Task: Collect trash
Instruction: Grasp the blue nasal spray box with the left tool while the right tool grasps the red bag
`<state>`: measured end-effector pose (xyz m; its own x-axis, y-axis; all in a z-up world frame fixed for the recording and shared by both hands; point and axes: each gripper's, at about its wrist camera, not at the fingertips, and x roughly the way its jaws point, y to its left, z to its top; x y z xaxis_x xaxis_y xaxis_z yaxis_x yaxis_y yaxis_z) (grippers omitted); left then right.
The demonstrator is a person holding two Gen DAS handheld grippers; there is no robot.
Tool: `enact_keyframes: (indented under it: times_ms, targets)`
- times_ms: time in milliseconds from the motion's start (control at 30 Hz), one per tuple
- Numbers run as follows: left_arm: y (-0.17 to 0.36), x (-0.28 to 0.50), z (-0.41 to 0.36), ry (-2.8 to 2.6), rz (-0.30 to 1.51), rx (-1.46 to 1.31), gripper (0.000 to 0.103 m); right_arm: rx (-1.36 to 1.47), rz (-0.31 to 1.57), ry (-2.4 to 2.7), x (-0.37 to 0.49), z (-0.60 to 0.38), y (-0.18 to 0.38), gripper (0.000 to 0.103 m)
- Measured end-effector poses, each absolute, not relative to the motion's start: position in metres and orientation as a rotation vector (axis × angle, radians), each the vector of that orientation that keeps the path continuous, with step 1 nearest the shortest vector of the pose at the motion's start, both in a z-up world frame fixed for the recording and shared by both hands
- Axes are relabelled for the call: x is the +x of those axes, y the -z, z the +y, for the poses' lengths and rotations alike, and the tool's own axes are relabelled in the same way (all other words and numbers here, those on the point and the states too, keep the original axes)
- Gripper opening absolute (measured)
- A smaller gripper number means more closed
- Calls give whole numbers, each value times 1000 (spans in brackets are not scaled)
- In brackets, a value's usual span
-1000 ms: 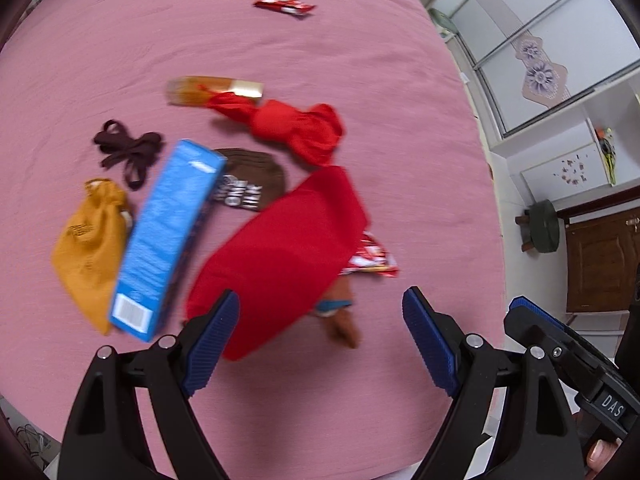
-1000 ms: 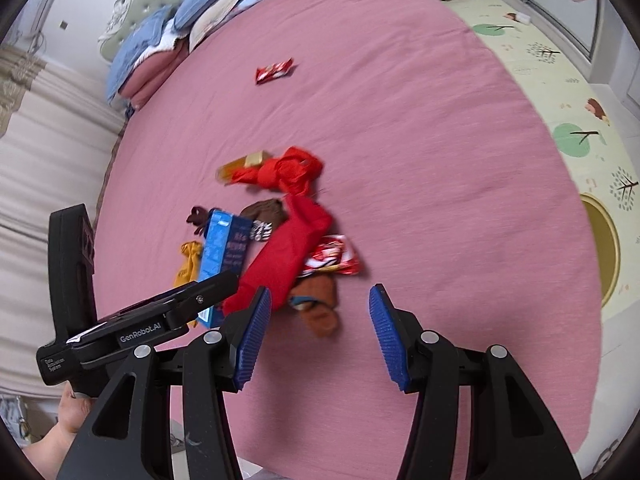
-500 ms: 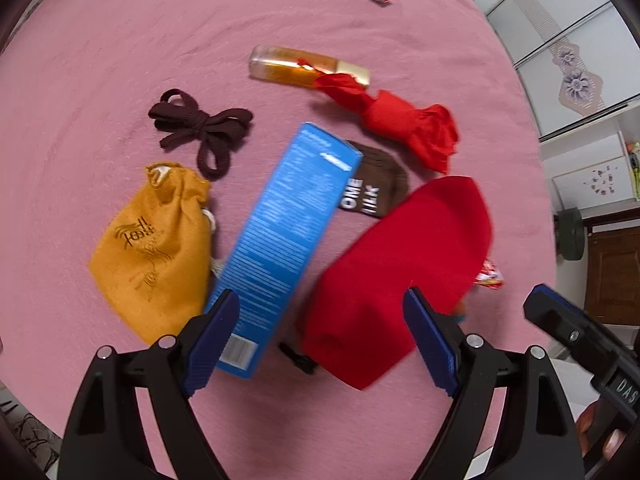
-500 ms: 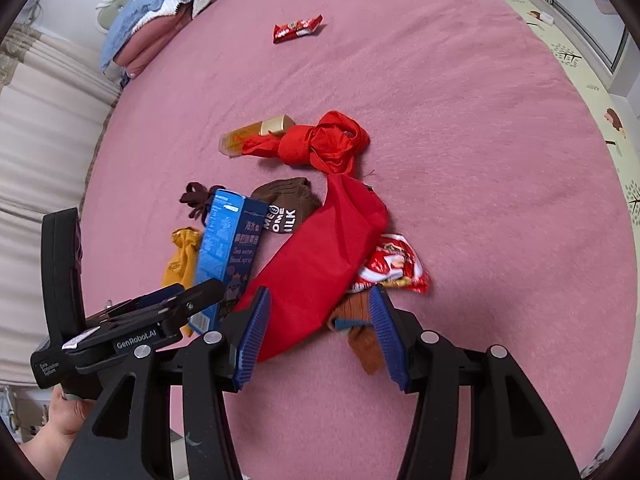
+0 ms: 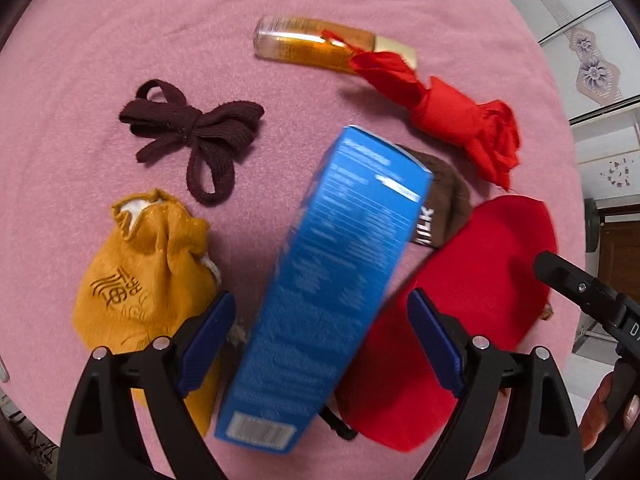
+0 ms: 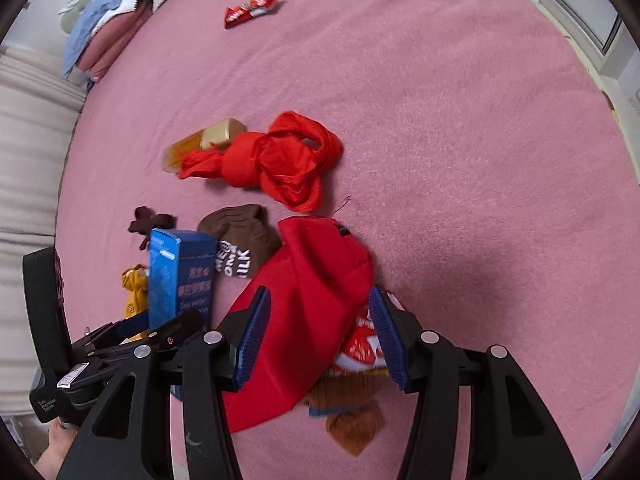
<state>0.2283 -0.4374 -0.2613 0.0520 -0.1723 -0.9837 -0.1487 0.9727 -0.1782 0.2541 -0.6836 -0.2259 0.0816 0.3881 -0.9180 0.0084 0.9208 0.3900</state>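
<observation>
**Blue carton now framed between the left gripper's fingers as both hands drop toward the pile**

The blue carton (image 5: 336, 280) lies flat on the pink bedspread (image 5: 120, 40), in the middle of a scatter of cloth and wrappers, with a mustard drawstring pouch (image 5: 140, 276) just to one side and a red cloth bag (image 5: 472, 308) just to the other. A second ago the whole pile sat small and far off in both wrist views; now it fills them, and the carton that lay off to the side of the left gripper (image 5: 320, 340) sits squarely in its gap. The jaws are opening wider, and the pads are clear of the carton's sides, so nothing is gripped yet.

The right gripper (image 6: 320, 332) has closed in too, its fingers standing apart on either side of the red bag, with a red-and-white snack wrapper (image 6: 360, 348) peeking out beside one finger. It holds nothing.

The carton's long axis runs diagonally in the left view, barcode end nearest the camera, far end resting against a brown knit hat (image 5: 444, 208). The fingers straddle it across its narrow width, which looks like the right line for a pickup.

A candy wrapper (image 6: 252, 8) lies well apart, farther up the bed.
</observation>
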Motion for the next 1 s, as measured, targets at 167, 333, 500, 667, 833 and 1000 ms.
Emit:
enact_keyframes:
  times_ms: [167,333,500,667,833,1000]
  targets:
    - [272,236,-439,28,1542,-251,73,318,1480,-296,257,-677,235,28]
    - [270,232,-442,-34,1530,-203,53,318,1469,-306,255,-674,230,16]
    - [259,219,-434,-26,1513,-270,52,315,1440,-343,248,-669,211,13]
    - [232,204,-433,-1,1472,-305,52,299,1386,-390,237,-665,179,13]
    - [201,189,-431,16,1433,-322,52,301,1303,-435,222,-666,140,12]
    - [173,171,-434,26,1391,-358,52,306,1237,-447,204,-676,107,12]
